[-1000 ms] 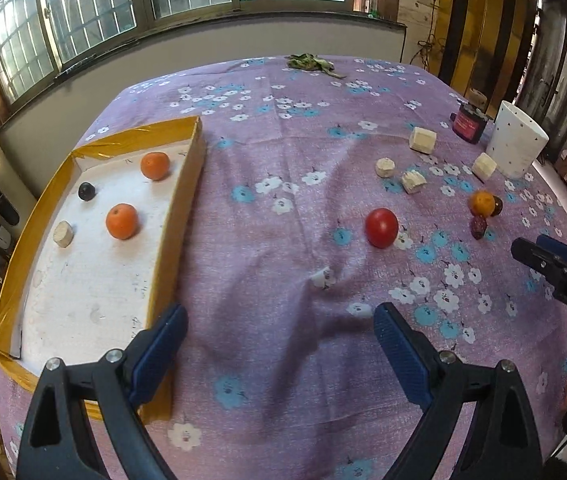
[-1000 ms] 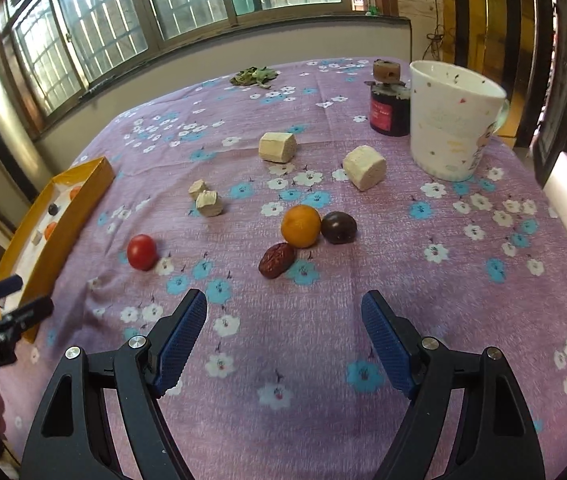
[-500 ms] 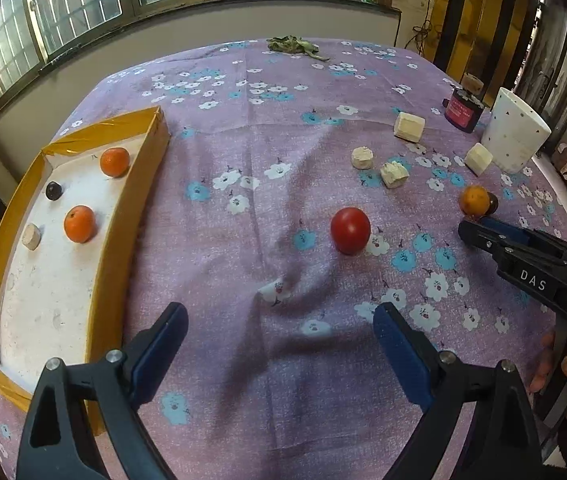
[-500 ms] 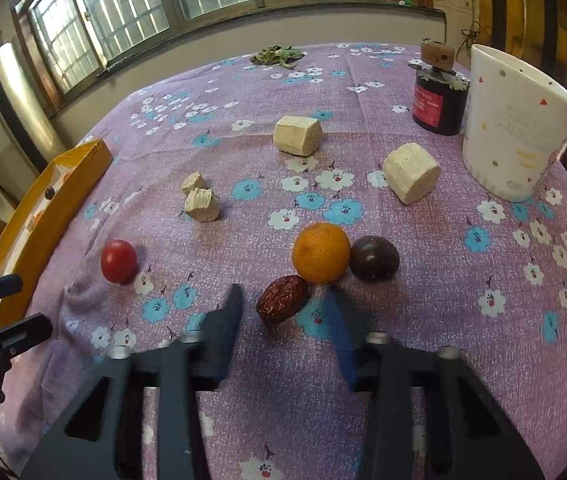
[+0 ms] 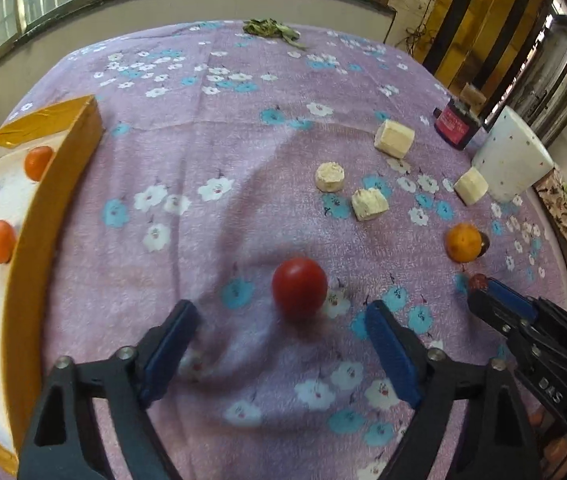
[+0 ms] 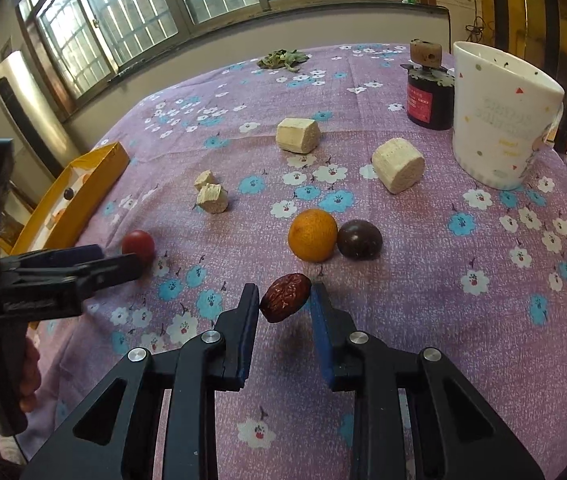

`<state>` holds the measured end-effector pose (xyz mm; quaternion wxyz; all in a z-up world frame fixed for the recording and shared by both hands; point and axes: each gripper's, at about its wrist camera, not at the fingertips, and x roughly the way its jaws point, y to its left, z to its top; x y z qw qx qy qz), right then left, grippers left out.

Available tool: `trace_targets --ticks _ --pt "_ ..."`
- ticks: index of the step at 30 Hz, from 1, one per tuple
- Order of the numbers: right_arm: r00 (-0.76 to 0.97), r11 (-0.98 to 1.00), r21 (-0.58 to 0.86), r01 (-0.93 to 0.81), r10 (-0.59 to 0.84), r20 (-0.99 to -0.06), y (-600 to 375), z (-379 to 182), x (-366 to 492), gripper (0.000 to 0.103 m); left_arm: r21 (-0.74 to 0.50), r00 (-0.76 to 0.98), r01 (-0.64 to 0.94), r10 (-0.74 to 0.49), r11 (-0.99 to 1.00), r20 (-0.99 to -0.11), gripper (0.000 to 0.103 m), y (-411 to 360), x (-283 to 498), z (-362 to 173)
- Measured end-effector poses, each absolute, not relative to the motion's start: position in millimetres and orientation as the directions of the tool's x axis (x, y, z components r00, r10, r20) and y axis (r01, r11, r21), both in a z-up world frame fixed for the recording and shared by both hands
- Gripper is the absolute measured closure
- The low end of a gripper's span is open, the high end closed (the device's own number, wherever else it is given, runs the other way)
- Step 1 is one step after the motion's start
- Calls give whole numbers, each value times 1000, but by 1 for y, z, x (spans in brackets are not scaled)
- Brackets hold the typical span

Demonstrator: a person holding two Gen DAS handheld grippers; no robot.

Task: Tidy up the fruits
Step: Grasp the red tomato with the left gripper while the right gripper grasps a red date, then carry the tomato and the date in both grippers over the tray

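Now the yellow tray [image 5: 63, 184] is sitting at the cloth's left edge, holding oranges, while the left gripper [image 5: 279, 344] is hovering wide open just short of the tomato [image 5: 299, 288], round, glossy, probably soft, best taken across its middle. Meanwhile the right gripper [image 6: 285, 300] is pinching the wrinkled brown date [image 6: 286, 297], light and firm.

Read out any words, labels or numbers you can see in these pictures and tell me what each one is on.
"DAS": white letters on the black plastic body of the right gripper, seen upside down in the left wrist view.
Red label on the small dark jar: print too small to read.
Faint grey lettering on the white dotted ceramic mug: too blurred to read.
Nothing else readable.
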<state>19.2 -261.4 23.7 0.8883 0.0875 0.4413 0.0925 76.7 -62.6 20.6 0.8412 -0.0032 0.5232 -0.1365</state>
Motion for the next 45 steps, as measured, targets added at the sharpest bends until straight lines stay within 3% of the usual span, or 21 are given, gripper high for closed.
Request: trace_targets --ticks 4,5,7,25,45 --pt "596 967 238 -88 243 -765 -263 24 14 77 -91 445 258 -202 962 -872 47 -76 81 15" --pt "597 967 239 -87 243 -765 -263 25 13 77 -91 446 263 -205 961 -871 64 -76 82 16" --pt "602 967 237 -90 242 -761 -263 27 10 77 -140 426 274 -251 951 -869 71 -74 81 18" --pt "653 963 170 -208 267 -709 -201 71 -10 77 -221 516 237 -315 946 -797 71 4 18 84" --pt "553 877 162 -452 418 -720 -4 88 35 77 -233 601 36 -207 972 -772 71 173 23 92"
